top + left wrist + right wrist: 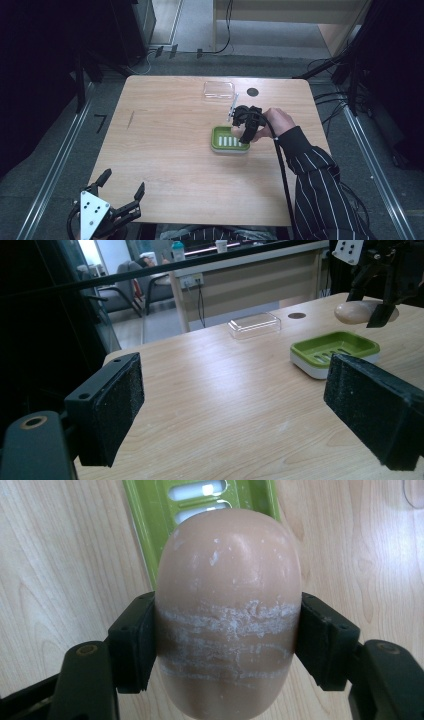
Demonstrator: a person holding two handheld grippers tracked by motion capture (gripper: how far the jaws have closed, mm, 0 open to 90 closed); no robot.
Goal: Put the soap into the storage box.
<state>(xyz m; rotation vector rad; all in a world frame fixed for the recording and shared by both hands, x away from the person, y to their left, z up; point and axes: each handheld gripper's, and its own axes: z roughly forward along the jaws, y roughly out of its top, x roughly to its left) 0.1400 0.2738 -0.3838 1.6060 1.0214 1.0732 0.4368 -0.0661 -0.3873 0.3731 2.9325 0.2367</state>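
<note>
Right hand-held gripper [227,645] pinching beige soap bar [227,615], hovering over near edge of green soap dish [229,139] on table [165,150]. Left hand-held gripper [121,186] idling spread wide at table's near-left corner, gripping nothing.

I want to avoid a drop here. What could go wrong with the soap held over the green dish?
1. The soap is rounded and scraped white where the right tongs clamp it, so it may slip out.
2. It hangs past the edge of the dish, so a release now could land it on the table.
3. The clear lid lies close behind and could be knocked.
</note>
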